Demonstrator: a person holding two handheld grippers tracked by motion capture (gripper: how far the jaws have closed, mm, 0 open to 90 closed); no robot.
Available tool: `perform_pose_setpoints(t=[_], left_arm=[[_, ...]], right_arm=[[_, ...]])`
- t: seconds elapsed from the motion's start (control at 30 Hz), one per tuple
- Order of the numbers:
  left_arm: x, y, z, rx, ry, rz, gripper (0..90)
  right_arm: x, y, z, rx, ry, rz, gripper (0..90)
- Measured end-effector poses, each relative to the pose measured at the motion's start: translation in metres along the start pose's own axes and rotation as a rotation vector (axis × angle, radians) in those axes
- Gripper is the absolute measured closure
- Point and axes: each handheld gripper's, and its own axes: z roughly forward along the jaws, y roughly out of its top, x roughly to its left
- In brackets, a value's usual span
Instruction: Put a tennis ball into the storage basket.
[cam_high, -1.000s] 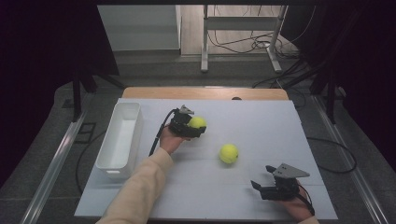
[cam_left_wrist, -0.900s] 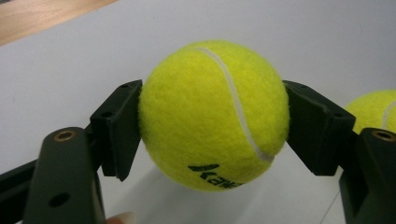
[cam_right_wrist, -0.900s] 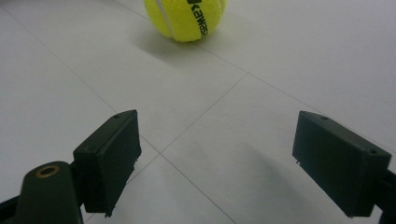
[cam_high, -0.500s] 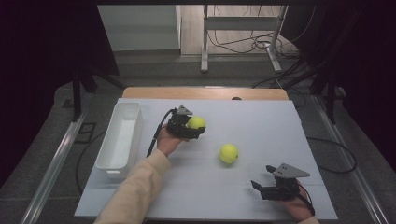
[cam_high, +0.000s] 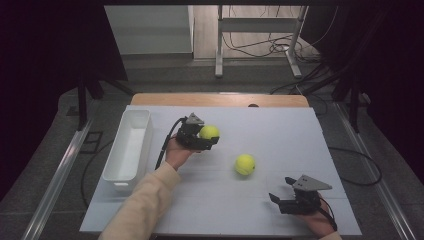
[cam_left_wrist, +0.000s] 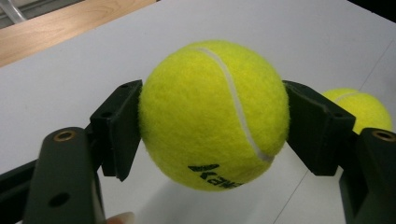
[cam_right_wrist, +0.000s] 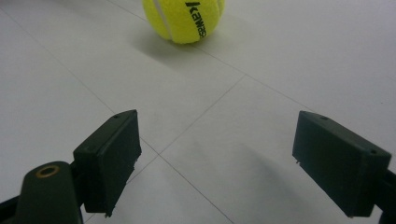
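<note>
Left gripper (cam_left_wrist: 212, 126) clamped on yellow tennis ball (cam_left_wrist: 212, 112), one black pad pressing each side. Ball held clear of white table surface (cam_left_wrist: 70, 70), shadow beneath it. White seam curves down ball's face; black lettering near its underside, partly readable. Second tennis ball (cam_left_wrist: 362, 107) on table behind right jaw, partly hidden by it. Wooden edge strip (cam_left_wrist: 60, 28) runs along table's far side at upper left. Fingertip (cam_left_wrist: 119, 218) peeks in at bottom edge.

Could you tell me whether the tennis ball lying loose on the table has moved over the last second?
No. The loose tennis ball lies at the same spot, the same way off from the white bin at the table's left.
</note>
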Motion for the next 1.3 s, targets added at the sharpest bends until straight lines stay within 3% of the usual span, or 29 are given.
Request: perform_pose_setpoints(t=[0.9, 1.3], left_arm=[[-0.002, -0.003, -0.025, -0.036, 0.010, 0.031, 26.6], [0.001, -0.003, -0.031, -0.038, 0.018, 0.024, 26.6]], right_arm=[[0.000, 0.000, 0.000, 0.000, -0.002, 0.000, 15.6], [0.000, 0.000, 0.000, 0.001, -0.003, -0.001, 15.6]])
